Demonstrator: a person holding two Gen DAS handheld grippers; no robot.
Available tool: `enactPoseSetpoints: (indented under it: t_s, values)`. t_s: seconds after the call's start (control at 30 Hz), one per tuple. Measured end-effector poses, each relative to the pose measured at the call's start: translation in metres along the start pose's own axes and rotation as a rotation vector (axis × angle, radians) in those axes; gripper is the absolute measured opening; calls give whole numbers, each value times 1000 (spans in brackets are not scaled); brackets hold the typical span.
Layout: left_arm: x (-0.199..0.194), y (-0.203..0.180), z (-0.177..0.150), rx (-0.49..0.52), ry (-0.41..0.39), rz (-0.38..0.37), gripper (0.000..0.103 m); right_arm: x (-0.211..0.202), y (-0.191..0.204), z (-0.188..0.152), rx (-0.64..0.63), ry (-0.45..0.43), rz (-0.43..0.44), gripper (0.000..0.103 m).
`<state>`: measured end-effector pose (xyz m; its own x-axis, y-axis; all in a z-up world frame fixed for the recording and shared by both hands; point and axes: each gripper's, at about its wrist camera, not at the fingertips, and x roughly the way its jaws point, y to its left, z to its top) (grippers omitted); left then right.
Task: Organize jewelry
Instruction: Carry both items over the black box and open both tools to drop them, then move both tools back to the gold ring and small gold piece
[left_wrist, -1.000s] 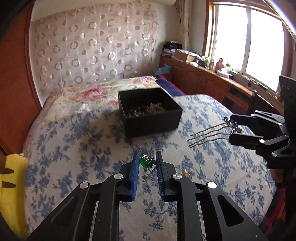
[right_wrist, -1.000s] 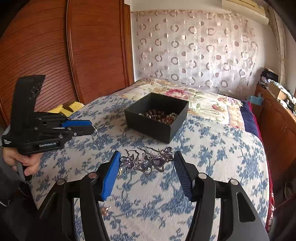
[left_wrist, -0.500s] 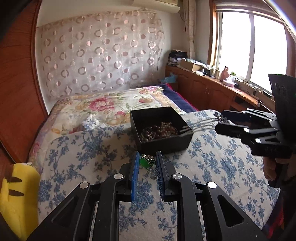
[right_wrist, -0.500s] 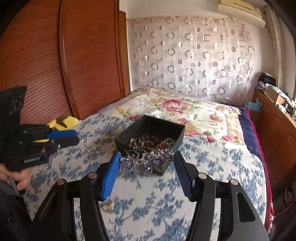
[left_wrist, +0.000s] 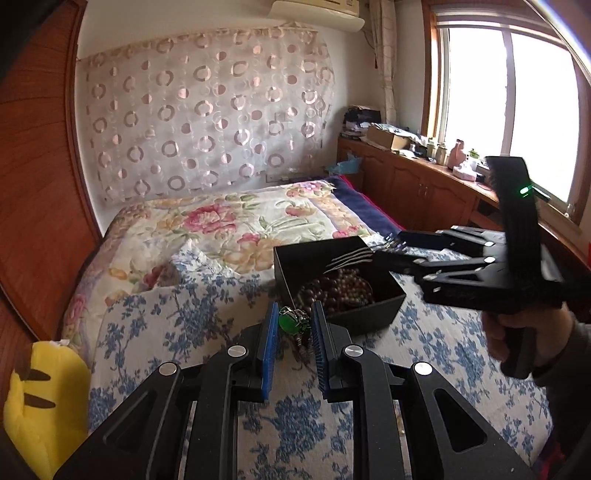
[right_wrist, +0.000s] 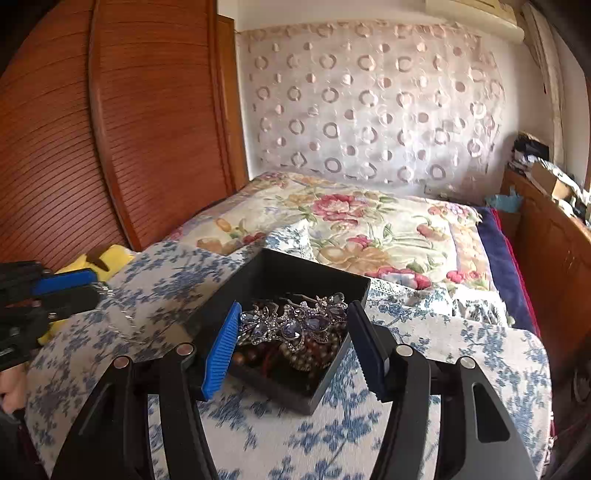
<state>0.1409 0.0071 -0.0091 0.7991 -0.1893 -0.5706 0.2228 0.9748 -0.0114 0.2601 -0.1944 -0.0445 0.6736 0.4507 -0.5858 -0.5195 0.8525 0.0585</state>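
A black jewelry box (left_wrist: 380, 301) holding brown beads (left_wrist: 340, 288) sits on the blue-flowered bedspread; it also shows in the right wrist view (right_wrist: 321, 384). My left gripper (left_wrist: 293, 325) is shut on a green-stone pendant (left_wrist: 290, 322) with a thin chain, just in front of the box's near-left corner. My right gripper (right_wrist: 293, 325) is shut on a purple rhinestone hair comb (right_wrist: 295, 321) and holds it over the box. In the left wrist view the right gripper (left_wrist: 391, 245) holds the comb's metal prongs (left_wrist: 351, 256) above the beads.
A yellow plush toy (left_wrist: 40, 402) lies at the bed's left edge by the wooden wardrobe (right_wrist: 92, 129). A floral quilt (left_wrist: 236, 221) covers the far bed. A wooden counter (left_wrist: 424, 184) with clutter runs under the window at right.
Both grippers have moved forward to the box. The right gripper has carried the hair comb from above the bedspread to over the box. The left gripper with the pendant is now beside the box.
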Motion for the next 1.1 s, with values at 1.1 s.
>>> enactPoseSetpoints:
  t_s: [1.1]
  values:
    - [69, -28, 64, 48, 23, 35, 17, -48, -30, -42, 60, -6, 3, 68]
